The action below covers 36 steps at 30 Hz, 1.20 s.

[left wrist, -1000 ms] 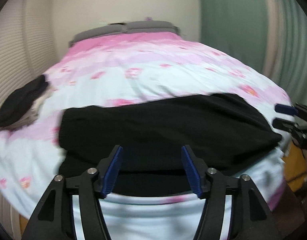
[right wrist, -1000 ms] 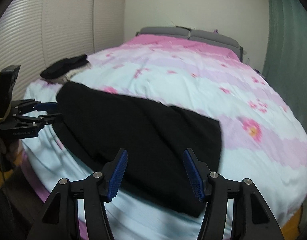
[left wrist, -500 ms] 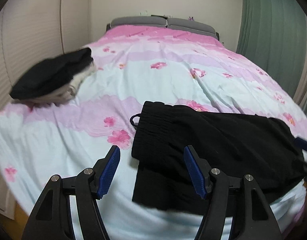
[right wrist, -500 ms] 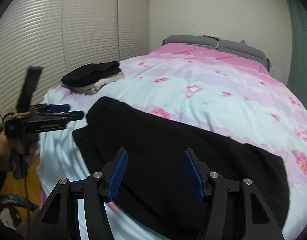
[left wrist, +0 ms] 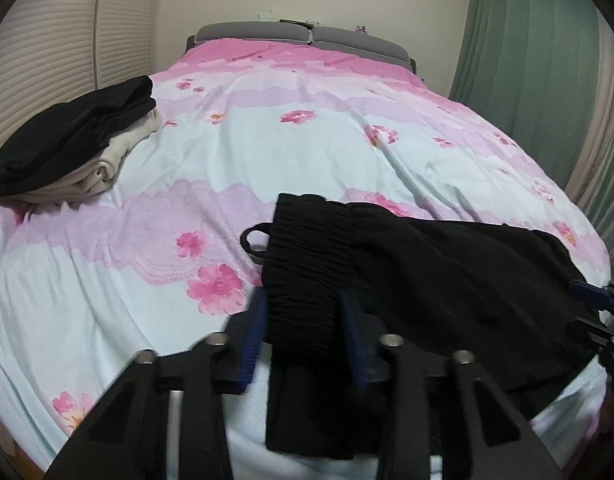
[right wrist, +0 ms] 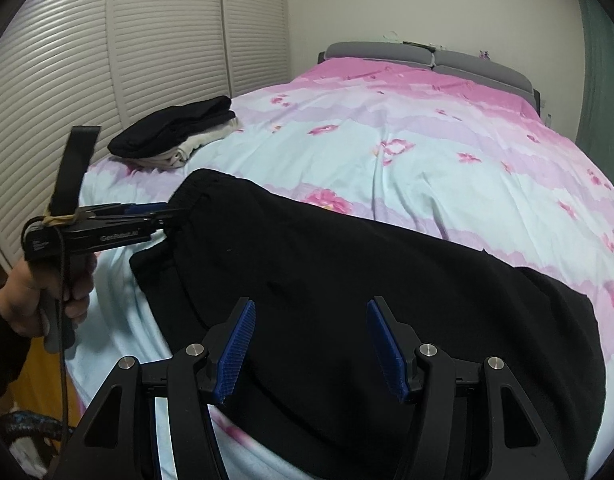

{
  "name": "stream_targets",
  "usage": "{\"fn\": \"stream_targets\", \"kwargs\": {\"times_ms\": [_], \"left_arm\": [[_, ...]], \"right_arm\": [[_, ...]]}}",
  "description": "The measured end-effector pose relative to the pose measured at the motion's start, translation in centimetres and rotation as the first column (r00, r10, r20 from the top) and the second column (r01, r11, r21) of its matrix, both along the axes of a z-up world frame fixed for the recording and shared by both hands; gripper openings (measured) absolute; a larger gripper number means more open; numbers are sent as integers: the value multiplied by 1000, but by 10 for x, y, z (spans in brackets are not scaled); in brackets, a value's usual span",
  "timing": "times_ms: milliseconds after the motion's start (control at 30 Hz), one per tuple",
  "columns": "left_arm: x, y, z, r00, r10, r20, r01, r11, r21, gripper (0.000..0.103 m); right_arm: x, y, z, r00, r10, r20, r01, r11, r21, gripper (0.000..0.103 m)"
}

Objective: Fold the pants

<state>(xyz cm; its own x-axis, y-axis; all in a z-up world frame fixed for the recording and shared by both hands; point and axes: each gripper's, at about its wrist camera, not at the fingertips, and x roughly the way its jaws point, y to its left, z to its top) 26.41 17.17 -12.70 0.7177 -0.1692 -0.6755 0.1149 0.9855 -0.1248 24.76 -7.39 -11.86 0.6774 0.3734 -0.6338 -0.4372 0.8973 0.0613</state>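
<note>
A: What is the left gripper point(left wrist: 303, 320) doing?

B: Its blue pads point(left wrist: 254, 334) are closing in on the gathered elastic waistband point(left wrist: 307, 264) of the black pants point(left wrist: 427, 280). The band sits between the two pads and fills most of the gap. In the left wrist view the fingers are blurred, so I cannot tell whether they have clamped the cloth yet. From the right wrist view the same gripper point(right wrist: 169, 216) reaches the waistband edge, held by the person's hand point(right wrist: 43, 300).

A: And the right gripper point(right wrist: 311, 344)?

B: Spread wide, pads well apart, with nothing between them. It hovers above the middle of the pants point(right wrist: 347, 280), near the bed's near edge.

A: Where do the pants lie?

B: Across the near end of the floral duvet point(left wrist: 307, 128), laid sideways, waistband toward the louvred closet doors point(right wrist: 107, 60) and legs running away from them. A drawstring loop point(left wrist: 255, 240) pokes out beside the waistband onto the duvet.

A: Anything else on the duvet?

B: A stack of folded clothes point(left wrist: 71, 144), black on top of beige, lies beyond the waistband near the closet side, well apart from the pants. The grey headboard point(left wrist: 303, 36) is at the duvet's far end, and green curtains point(left wrist: 527, 60) hang on the side opposite the closet.
</note>
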Motion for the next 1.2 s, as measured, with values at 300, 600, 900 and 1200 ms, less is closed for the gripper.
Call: {"fn": "stream_targets", "kwargs": {"times_ms": [300,600,900,1200], "left_arm": [[-35,-2,11,1000,21,-14,-22,1000,-5,25],[-54,-8,5,995,53,-86,-49,998,49,27],[-67,-15,11,995,98,6,-98,990,100,45],[-93,-69,29,997,39,60,-45,994,96,57]], "right_arm": [[-2,2,-1,1000,7,-14,-7,1000,1,59],[-15,-2,3,1000,22,-10,-22,1000,10,59],[-35,-5,-3,1000,25,-4,-25,999,-45,59],[-71,-51,-4,998,-69,-1,69,993,-91,59]]}}
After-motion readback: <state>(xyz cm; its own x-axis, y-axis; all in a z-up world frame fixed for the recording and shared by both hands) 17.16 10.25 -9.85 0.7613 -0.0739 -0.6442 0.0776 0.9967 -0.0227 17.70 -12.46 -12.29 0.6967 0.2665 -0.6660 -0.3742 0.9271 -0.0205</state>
